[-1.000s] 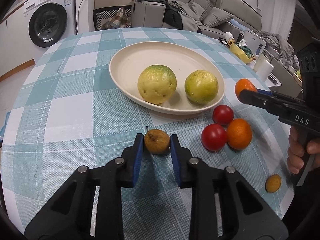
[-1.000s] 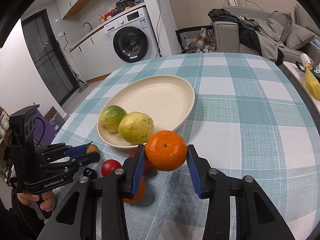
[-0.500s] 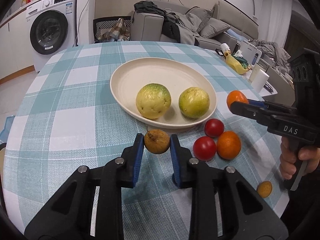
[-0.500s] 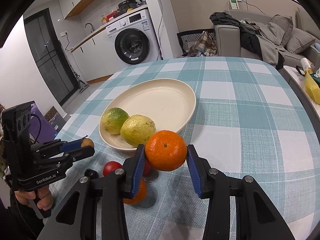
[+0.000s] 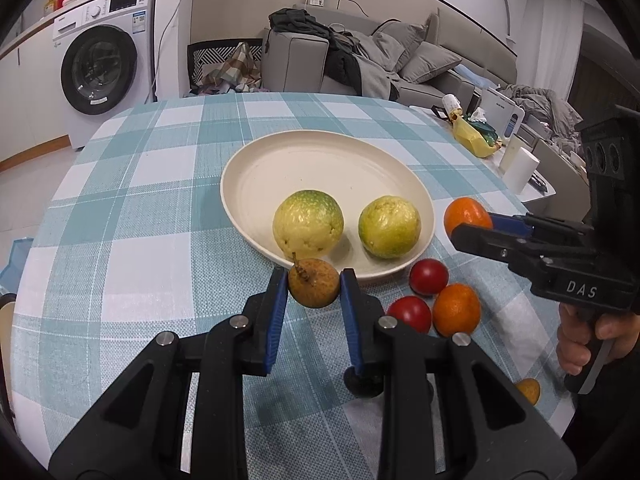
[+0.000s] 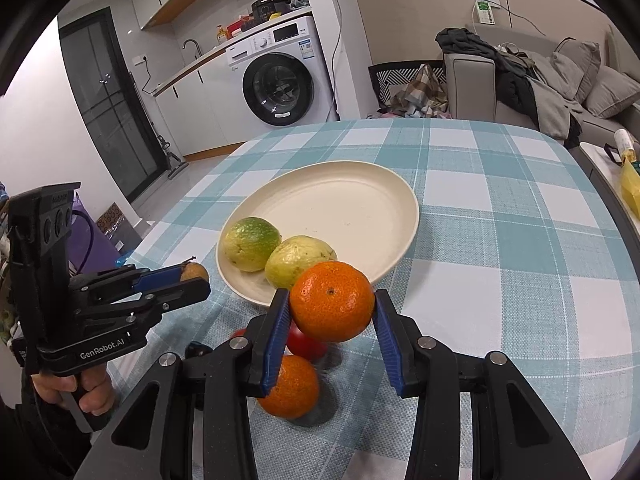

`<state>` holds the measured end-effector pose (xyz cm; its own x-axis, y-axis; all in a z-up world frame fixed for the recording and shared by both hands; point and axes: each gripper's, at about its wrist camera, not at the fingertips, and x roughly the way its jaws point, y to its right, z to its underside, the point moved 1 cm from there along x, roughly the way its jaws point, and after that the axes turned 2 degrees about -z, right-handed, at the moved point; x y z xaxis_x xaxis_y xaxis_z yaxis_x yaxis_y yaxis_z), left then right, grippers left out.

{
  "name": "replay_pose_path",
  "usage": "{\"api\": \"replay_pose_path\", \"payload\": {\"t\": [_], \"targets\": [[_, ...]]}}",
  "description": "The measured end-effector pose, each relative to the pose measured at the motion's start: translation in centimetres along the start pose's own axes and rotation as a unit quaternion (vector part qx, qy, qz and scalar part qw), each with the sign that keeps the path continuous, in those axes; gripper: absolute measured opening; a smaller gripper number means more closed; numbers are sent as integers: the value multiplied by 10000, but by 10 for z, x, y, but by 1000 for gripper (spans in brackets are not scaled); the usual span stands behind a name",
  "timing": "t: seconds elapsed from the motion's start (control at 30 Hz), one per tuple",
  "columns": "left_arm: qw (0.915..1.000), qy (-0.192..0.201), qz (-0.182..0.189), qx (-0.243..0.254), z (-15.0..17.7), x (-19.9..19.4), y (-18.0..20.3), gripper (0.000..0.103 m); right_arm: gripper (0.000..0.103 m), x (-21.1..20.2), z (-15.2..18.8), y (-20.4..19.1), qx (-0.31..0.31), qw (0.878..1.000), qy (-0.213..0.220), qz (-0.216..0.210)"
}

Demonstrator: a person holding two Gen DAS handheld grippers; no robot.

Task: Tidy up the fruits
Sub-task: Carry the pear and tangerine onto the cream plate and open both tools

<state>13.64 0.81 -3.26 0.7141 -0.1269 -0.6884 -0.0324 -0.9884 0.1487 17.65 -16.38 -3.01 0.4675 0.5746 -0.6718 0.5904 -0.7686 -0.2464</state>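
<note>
The left hand-held gripper (image 5: 314,292) clamps a brown fruit (image 5: 314,283) near the plate (image 5: 256,184).

Washing machine (image 6: 280,88), sofa (image 5: 420,60), perhaps laundry.

tomato (image 6: 306,344) half hid behind held orange (image 6: 332,307) | small yellow fruit (image 5: 529,390) part hid

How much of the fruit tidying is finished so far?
Done: two yellow-green fruits lie on the cream plate. In hand: the left gripper holds a small brown fruit; the right gripper holds an orange. Left on the cloth: two tomatoes, another orange and a small yellowish fruit.
</note>
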Motion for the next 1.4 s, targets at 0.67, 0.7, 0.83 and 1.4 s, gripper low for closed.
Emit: {"api": "replay_pose_path", "payload": {"t": [0.67,0.7,0.83,1.4], "targets": [[10000,-77,14,-26,-17,25,0,24,42,12,-20,13,266,9995,77,170],[10000,-72,10,-15,-18,26,1,24,42,13,-20,14,271,9994,86,186],[9999,-85,4,-73,-21,30,-1,24,42,18,-22,17,315,9992,69,234],[9997,-20,-179,-188,-30,45,-10,24,42,34,-26,20,499,9985,75,207]]}}
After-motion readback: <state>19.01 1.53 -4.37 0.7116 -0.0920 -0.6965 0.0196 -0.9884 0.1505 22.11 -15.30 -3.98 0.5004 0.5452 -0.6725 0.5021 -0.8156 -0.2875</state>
